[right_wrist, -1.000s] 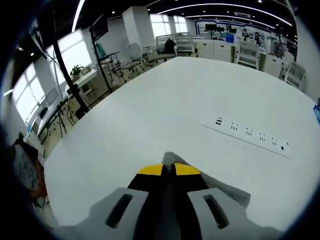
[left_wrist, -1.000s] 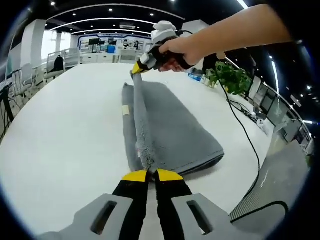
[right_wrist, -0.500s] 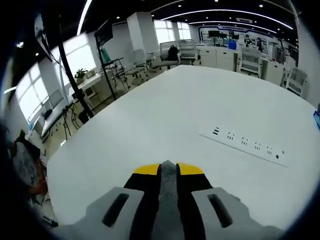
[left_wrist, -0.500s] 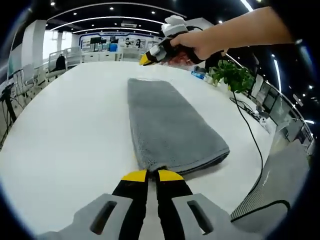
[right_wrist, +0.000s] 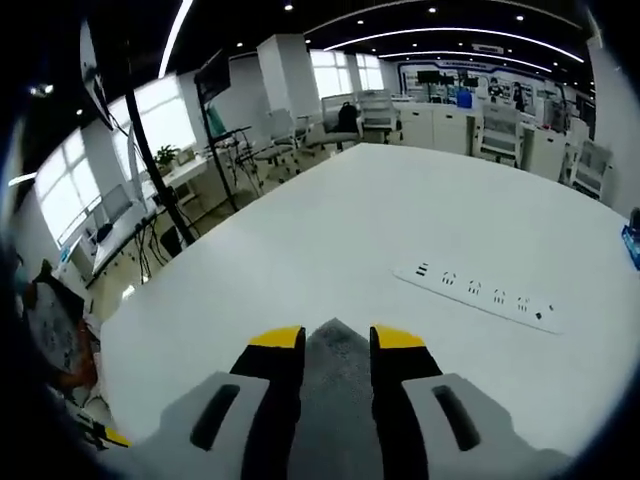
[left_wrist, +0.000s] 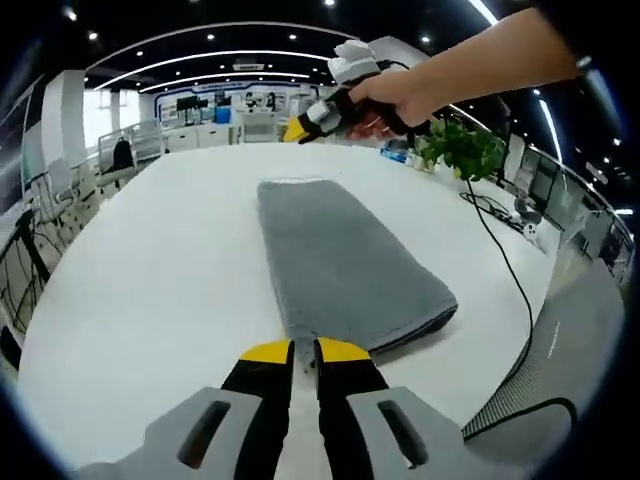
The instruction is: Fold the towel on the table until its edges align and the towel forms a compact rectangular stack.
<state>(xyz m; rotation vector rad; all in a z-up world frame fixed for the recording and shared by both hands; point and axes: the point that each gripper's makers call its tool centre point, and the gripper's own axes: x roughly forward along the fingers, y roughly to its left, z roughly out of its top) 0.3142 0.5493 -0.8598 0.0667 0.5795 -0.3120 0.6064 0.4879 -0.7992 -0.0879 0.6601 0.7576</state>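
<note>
Towel (left_wrist: 345, 260) flat on white bench (left_wrist: 150, 290), folded into long grey rectangle, layered edge visible along its right side. Left tool (left_wrist: 304, 352) at towel's near short edge, tips slightly apart with thin gap, not clearly pinching cloth. Right tool (left_wrist: 303, 128) held by a hand (left_wrist: 385, 100) just past towel's far short edge, raised off the cloth; jaw state not readable from that angle. From right gripper view: right tool (right_wrist: 336, 340) spread, grey towel (right_wrist: 332, 350) corner visible in gap between tips, contact with tips unclear. Power strip (right_wrist: 482, 293) lying on bench (right_wrist: 330, 220) beyond towel's corner, well apart. Potted plant (left_wrist: 465, 155) off towel's far right side, black cable (left_wrist: 500, 260) running along bench edge to towel's right.
</note>
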